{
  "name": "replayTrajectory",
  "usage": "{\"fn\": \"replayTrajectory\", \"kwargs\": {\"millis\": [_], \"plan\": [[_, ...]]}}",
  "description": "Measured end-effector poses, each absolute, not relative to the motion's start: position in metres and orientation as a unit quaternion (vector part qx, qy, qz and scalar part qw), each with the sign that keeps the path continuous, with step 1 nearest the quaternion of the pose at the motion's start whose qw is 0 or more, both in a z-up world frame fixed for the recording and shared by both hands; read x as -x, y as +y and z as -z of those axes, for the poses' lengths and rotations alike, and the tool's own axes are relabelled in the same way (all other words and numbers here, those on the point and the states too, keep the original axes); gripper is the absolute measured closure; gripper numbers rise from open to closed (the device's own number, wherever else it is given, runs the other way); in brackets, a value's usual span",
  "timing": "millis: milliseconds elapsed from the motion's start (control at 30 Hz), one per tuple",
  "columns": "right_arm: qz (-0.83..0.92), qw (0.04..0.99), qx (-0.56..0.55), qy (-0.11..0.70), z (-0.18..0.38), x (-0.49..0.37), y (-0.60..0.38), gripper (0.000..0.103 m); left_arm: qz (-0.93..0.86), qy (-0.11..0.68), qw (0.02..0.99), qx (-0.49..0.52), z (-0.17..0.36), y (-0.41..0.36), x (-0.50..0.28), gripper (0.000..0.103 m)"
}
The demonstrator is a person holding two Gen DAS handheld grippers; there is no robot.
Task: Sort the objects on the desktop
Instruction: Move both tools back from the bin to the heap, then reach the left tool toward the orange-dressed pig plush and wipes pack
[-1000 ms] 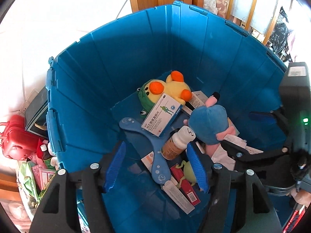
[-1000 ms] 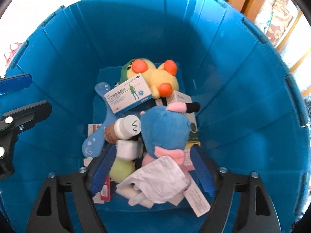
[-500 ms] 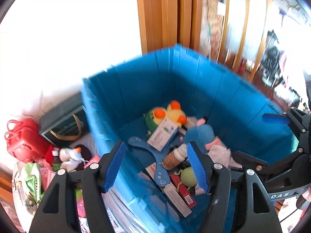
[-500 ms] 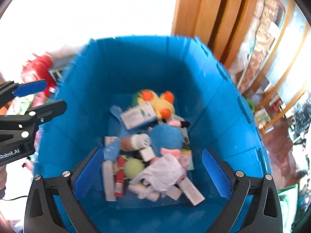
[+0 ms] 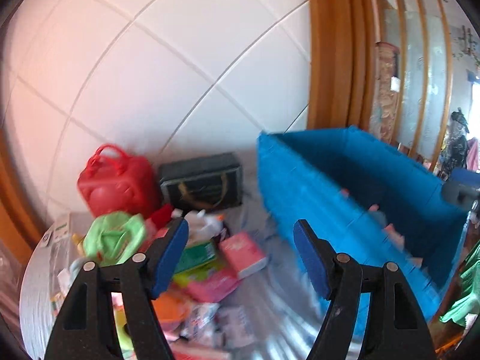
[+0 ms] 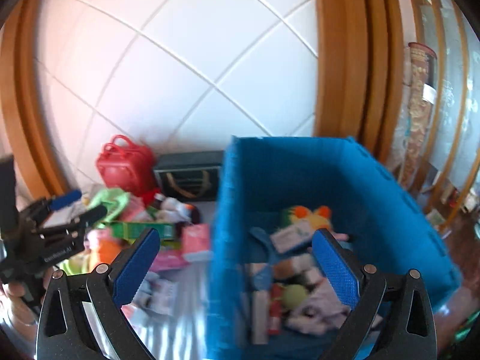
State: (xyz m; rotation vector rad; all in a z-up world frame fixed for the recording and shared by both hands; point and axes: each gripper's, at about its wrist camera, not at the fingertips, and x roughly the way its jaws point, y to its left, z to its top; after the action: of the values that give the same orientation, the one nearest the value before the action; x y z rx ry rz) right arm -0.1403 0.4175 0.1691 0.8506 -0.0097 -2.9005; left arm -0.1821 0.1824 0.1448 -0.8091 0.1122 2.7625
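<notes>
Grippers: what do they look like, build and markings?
Both alike: black plastic bodies with cut-out slots and silver screw heads, and two fingers faced with blue textured pads. The left gripper, seen from the right wrist camera, carries blurred white lettering on its side.

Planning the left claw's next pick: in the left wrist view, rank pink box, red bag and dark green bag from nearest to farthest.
1. Pink box, just ahead between the fingers.
2. Red bag, far left.
3. Dark green bag, by the wall; too close to call against the red bag.
</notes>
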Motion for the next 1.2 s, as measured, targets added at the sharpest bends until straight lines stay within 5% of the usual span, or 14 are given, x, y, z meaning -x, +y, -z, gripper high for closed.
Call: {"fn": "replayTrajectory", "kwargs": {"millis": [367,700,1200], "plan": [[0.940,0.127,-0.314,-0.039,-0.089,0.158,0.311,0.000,-0.930,0.049,-0.003,0.365,-0.046,-0.010,0.170,0.031],[0.893,0.079,-0.440,-0.051,0.027,0.185,0.287,0.000,-0.893,-0.007,-0.091,0.441,0.037,-0.133,0.152,0.031],[0.859,0.068,-0.503,-0.064,0.095,0.211,0.282,0.000,-0.900,-0.013,0.037,0.434,0.052,-0.018,0.181,0.031]]}}
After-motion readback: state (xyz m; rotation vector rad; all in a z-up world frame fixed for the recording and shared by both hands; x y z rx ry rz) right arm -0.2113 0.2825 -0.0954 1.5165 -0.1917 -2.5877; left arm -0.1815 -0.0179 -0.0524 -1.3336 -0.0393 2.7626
